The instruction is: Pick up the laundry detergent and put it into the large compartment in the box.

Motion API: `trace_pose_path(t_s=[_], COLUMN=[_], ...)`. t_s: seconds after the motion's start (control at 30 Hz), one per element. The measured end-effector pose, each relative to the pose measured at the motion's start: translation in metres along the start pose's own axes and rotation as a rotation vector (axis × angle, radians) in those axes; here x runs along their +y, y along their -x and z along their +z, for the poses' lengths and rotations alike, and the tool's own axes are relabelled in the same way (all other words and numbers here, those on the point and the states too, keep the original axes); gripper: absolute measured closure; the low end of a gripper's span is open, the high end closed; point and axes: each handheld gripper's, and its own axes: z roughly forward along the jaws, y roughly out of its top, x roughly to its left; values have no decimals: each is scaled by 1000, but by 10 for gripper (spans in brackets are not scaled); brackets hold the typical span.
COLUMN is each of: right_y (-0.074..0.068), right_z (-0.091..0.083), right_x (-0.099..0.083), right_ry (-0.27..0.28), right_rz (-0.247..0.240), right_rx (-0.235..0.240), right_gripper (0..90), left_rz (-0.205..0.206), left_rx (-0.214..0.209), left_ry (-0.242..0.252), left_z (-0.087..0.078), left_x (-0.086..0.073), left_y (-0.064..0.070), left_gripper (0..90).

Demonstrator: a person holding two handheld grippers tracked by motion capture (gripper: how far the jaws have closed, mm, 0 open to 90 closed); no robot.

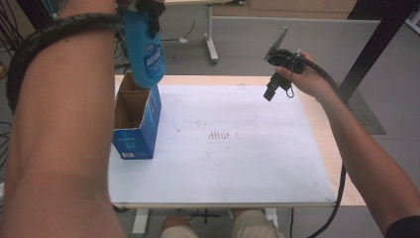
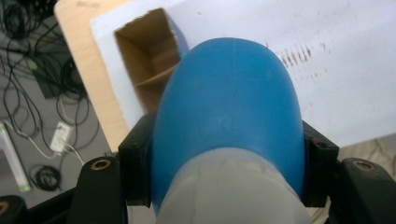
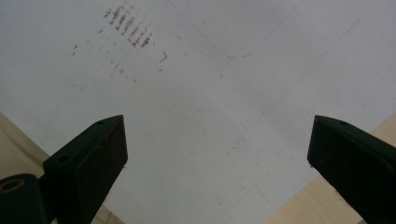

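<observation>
Left gripper (image 2: 226, 163) clamps blue bottle (image 1: 144, 54) above open carton (image 1: 136, 121) (desk's left edge); right gripper (image 3: 217, 154) jaws apart.

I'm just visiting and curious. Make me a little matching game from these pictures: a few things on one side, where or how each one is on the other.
Things:
1. blue bottle
2. cardboard box
3. right claw
4. white mat

States:
A. open, holding nothing
B. spread over the tabletop
C. clamped in the left claw, above the box
D. standing open-topped at the mat's left edge

Pairs: 1-C, 2-D, 3-A, 4-B
</observation>
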Motion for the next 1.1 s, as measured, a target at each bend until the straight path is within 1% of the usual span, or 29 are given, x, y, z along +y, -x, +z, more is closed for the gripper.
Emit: trace_pose_path(t_s=[0.07,0.1,0.13,0.17,0.2,0.37,0.5,0.63,0.87,0.97,1.1], right_y=[0,-1,-1,-2,-2,-4,-3,-4,-4,-5,-5], right_z=[1,2,3,3,3,4,3,2,0,-1,-2], right_x=[2,2,3,3,3,3,2,1,-1,-1,-2], right_ry=[-5,-3,-7,-7,-7,-13,-7,-3,1,1,1], right_rz=[-9,-5,-11,-11,-15,-11,7,12,12,14,15], right_rx=[-2,-1,-5,-7,-6,-10,-6,-5,-10,-13,-12], right_gripper=[50,50,50,50,50,50,50,50,50,50,50], left_rz=[-53,-86,-101,-134,-156,-229,-263,-303,-341,-348,-354], left_rx=[12,20,25,29,32,36,46,46,56,61,50], left_ry=[6,10,15,20,24,34,40,42,47,43,40], left_z=[-6,-10,-12,-15,-17,-21,-19,-15,-6,-2,6], left_x=[-2,-3,-4,-6,-8,-17,-23,-29,-36,-37,-38], left_y=[-6,-11,-13,-17,-21,-37,-46,-55,-65,-68,-72], left_gripper=[374,374,374,374,374,373,373,374,374,374,374])
